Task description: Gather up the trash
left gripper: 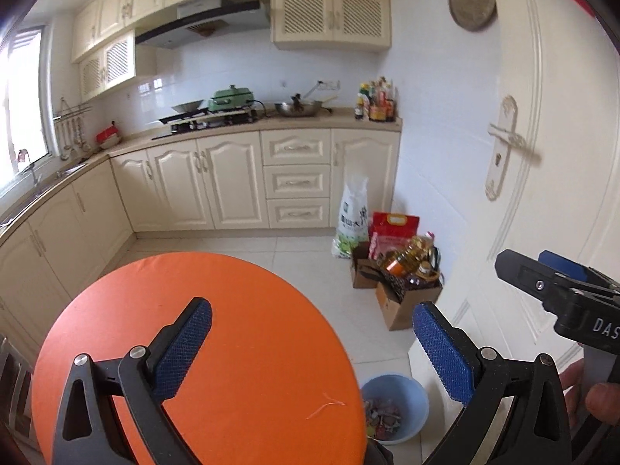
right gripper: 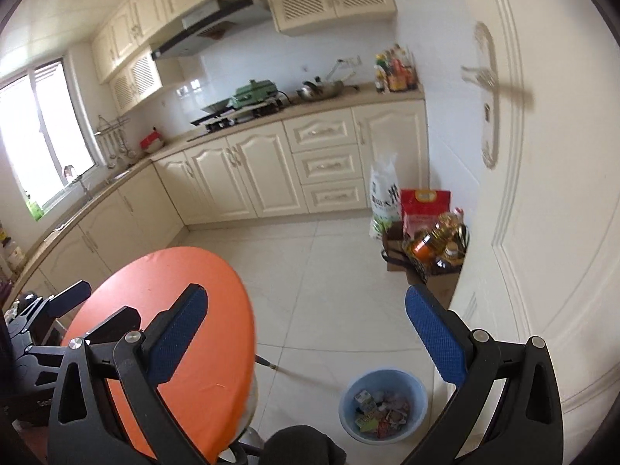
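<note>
Trash (right gripper: 381,410) in blue bin (right gripper: 416,389) on floor, well below both wide-open, empty tools (left gripper: 312,343) (right gripper: 306,327).

floor (right gripper: 321,271): blue bin (right gripper: 383,407), cardboard boxes (right gripper: 434,271), sacks (right gripper: 383,201) | orange table (left gripper: 232,329): bare

Bright daylight from the window (right gripper: 42,131) at far left, glaring white; door handle (left gripper: 511,141) smeared by motion blur; fisheye-curved, dark-cornered edges.
</note>
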Tool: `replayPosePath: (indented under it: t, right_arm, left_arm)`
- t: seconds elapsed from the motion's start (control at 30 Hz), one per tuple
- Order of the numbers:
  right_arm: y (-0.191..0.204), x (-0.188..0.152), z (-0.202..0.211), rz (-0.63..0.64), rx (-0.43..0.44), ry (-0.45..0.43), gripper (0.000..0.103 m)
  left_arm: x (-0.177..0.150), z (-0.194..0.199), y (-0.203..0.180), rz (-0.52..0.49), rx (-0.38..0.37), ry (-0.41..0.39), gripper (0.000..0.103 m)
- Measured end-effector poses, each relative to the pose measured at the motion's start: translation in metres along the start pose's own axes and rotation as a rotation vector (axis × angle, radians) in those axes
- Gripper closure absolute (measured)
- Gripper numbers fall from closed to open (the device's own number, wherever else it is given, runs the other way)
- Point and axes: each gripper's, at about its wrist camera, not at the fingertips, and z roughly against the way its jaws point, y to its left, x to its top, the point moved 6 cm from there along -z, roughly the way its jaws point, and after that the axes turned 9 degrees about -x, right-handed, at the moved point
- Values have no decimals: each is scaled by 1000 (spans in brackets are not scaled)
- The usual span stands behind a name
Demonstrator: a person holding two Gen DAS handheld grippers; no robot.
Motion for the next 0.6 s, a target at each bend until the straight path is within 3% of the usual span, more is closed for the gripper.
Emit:
replayPosePath:
  t: [0.33, 0.6]
  right_arm:
    - [161, 32, 100, 174, 202, -183, 0]
    - [254, 33, 158, 243, 311, -265, 0]
  left_arm:
    - [-37, 173, 79, 111, 205, -192, 1]
    - [-81, 266, 96, 152, 384, -256, 1]
